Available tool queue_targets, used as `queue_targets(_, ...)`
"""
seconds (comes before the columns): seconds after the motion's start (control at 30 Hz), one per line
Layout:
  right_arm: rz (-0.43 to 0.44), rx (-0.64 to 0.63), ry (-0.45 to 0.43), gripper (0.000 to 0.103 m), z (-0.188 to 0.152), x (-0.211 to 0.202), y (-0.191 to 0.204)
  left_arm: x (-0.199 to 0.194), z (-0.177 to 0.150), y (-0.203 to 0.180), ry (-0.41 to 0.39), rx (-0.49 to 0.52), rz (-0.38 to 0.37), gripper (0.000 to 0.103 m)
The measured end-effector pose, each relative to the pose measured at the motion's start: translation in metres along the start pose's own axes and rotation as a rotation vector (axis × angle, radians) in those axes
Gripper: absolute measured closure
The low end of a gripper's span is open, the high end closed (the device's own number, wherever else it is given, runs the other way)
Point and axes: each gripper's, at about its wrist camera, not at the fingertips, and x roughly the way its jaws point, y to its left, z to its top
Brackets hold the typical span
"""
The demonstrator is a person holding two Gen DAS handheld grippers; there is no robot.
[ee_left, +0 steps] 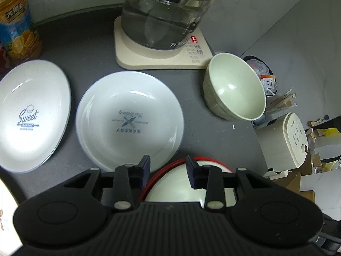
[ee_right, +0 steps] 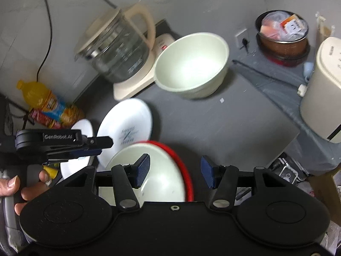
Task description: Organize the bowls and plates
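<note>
desk point(ee_left: 89, 49): matt dark grey, smooth | plates point(ee_left: 130, 119): glossy white glazed ceramic | green bowl point(ee_left: 234, 89): glossy glaze, ribbed outside | kettle point(ee_left: 164, 10): clear glass, cream plastic base | claw pads point(ee_right: 142, 169): blue, ribbed | claw point(ee_left: 168, 166) body: matt black plastic, metal rivets

Home kitchen: kettle point(ee_left: 166, 12), rice cooker point(ee_left: 283, 140).

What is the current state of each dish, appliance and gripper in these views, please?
Sweet plate: flat on counter, empty.
Bakery plate: flat, empty, print upside down.
Green bowl: upright, empty.
Red-rimmed bowl: upright, empty, below both grippers.
Kettle: on base, display lit.
Left gripper: fingers apart, holding nothing.
Right gripper: fingers apart, holding nothing.
</note>
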Motion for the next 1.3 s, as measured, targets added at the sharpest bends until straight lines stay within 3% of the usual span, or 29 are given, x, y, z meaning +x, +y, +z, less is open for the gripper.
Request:
queue_targets(0.53, -0.019, 0.046, -0.089, 0.037, 0.053, 0.014, -0.052, 0.027, 0.035, -0.046, -0.049, 0.01, 0.005, 0.065)
queue_targets(1.3, -0.005, 0.048, 0.003, 0.039, 0.114, 0.102, -0.07, 0.1, 0.08, -0.064, -0.065, -0.116, 0.039, 0.065)
